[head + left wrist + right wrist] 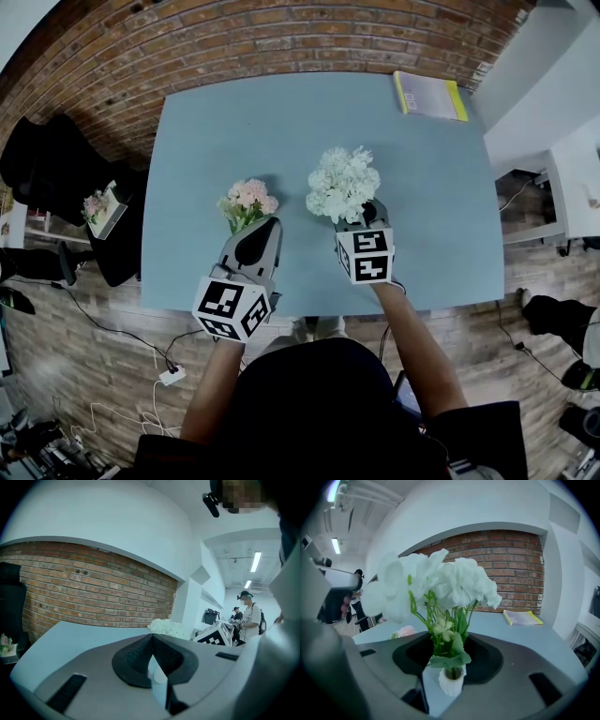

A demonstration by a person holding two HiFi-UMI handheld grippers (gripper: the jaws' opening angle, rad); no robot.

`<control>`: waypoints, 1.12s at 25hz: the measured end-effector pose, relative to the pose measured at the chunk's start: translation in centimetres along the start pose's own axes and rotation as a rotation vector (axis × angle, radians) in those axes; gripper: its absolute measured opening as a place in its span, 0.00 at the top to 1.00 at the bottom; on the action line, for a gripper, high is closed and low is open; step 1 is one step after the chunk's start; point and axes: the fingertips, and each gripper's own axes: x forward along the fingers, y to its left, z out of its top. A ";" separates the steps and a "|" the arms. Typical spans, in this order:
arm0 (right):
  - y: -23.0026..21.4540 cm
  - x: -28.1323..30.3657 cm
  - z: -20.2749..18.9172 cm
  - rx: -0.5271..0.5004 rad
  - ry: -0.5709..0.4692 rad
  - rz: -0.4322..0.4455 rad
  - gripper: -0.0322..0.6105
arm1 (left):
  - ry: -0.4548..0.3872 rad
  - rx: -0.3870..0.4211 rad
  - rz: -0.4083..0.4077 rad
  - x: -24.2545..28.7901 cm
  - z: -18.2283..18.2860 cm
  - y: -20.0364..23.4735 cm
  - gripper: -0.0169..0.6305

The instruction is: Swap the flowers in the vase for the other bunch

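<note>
Blue table (441, 187) — I read right gripper (451, 660) jaws apart around white vase (451, 684) holding white flowers (454, 585), slim gap on one side; left gripper (151, 637) jaws closed tight, pink bunch (248, 200) just beyond its tip

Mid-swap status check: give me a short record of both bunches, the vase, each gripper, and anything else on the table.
white flowers: upright in the white vase
vase position: between the jaws of the right gripper
right gripper state: jaws apart around the vase, pads not seen pressing it
pink bunch: out of the vase, just ahead of the left gripper; contact unclear
left gripper state: jaws together, nothing seen between them
table: blue, book at far right corner
swap: not yet done
</note>
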 end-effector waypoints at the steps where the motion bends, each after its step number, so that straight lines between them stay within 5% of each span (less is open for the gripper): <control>1: 0.0 0.0 0.0 0.001 0.004 0.002 0.66 | 0.000 0.000 -0.001 0.0 0.0 0.0 0.96; 28: 0.2 -2.1 2.5 -0.038 -0.037 -0.003 0.72 | -0.011 0.004 -0.017 -0.1 0.1 -0.7 0.96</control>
